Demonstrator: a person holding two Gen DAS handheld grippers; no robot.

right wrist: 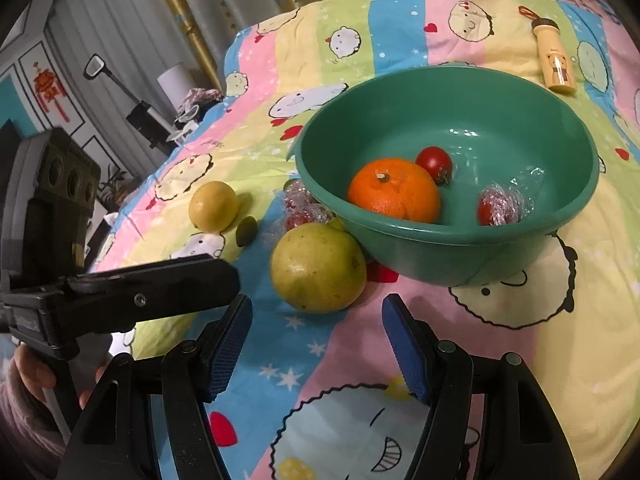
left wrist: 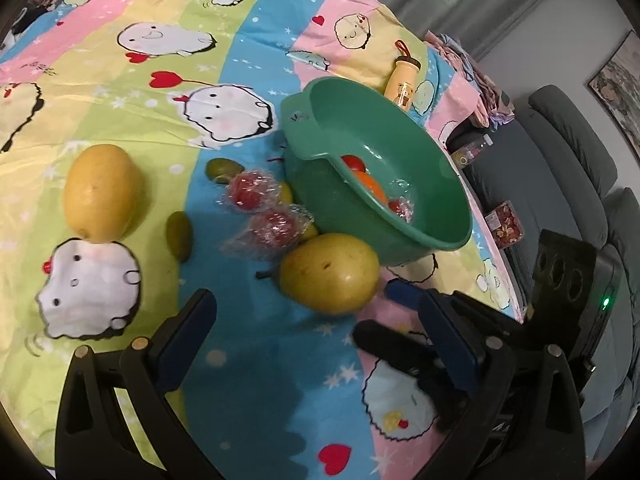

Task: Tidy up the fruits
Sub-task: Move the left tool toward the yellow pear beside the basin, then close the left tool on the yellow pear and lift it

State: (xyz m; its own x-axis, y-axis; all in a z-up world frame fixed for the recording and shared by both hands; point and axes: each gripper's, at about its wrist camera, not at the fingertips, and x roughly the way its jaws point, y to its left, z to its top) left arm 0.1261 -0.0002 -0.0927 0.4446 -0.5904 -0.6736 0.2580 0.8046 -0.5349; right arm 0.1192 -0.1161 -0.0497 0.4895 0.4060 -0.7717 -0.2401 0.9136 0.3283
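Nearest in the right wrist view, the right claw (right wrist: 316, 336) stands with its blue pads (right wrist: 226, 350) apart and nothing between them, hovering over the cartoon-print cloth (right wrist: 344, 364) that covers the table. Just beyond its tips lies a large yellow-green pear (right wrist: 318, 268), apart from the pads and nearly touching the green basin (right wrist: 448, 256). At the left edge the left claw's black finger (right wrist: 160, 292) crosses the picture, and below it part of a hand (right wrist: 36, 372) in a pale sleeve is cut off by the frame.

In the left wrist view the left claw (left wrist: 316, 340) is likewise spread wide and empty, the same pear just ahead of it. The right claw's dark fingers overlap its right pad (left wrist: 452, 340), so the outlines there are hard to separate.

Inside the basin sit an orange (right wrist: 394, 190), a small red tomato (right wrist: 434, 162) and a red fruit in clear wrap (right wrist: 500, 204); from the left side the near wall hides most of them. Left of the basin, two more wrapped red fruits (left wrist: 262, 208) lie on the cloth, blurred, with small green fruits (left wrist: 180, 230) around them, some half hidden behind the wraps. Farther left rests a yellow fruit (left wrist: 102, 192).

Beyond the basin lies a small yellow bottle (right wrist: 554, 62) on its side.
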